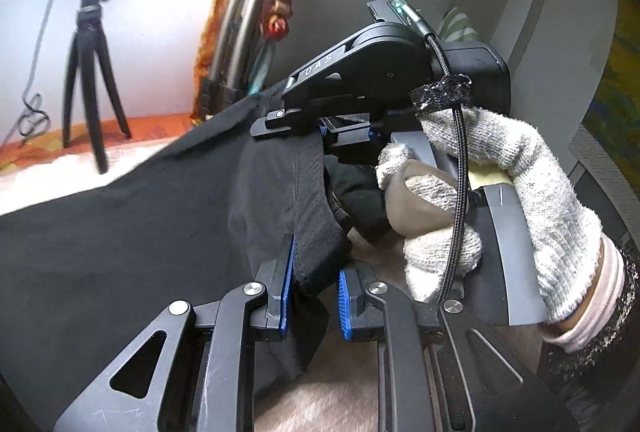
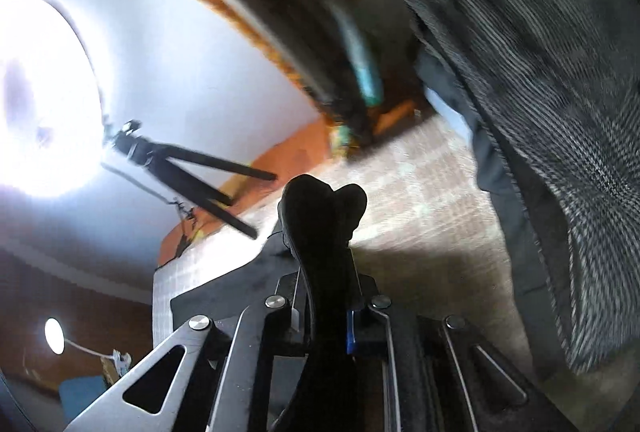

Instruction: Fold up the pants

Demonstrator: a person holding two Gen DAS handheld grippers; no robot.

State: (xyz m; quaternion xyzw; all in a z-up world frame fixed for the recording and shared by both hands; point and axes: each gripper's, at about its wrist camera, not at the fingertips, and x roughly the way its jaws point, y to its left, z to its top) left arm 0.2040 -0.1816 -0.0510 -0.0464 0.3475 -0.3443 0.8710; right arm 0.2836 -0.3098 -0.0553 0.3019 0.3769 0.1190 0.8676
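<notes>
Left wrist: 2 grippers pinching black pants (image 1: 120, 232).
Left gripper (image 1: 314, 296), right gripper (image 1: 346, 130): clamped on cloth; best lifted together, evenly, edges matched.

The pants (image 1: 132, 232) are plain black. The left gripper (image 1: 314, 292) is black with blue pads, and so is the right gripper (image 1: 348, 130). The glove (image 1: 520, 184) is speckled grey-white knit. The tripod (image 1: 90, 80) is black, on an orange patterned cloth (image 1: 152, 126).

pants (image 1: 140, 232): matt black cloth | glove (image 1: 520, 168): rough grey knit | tripod (image 1: 90, 72): black plastic
</notes>
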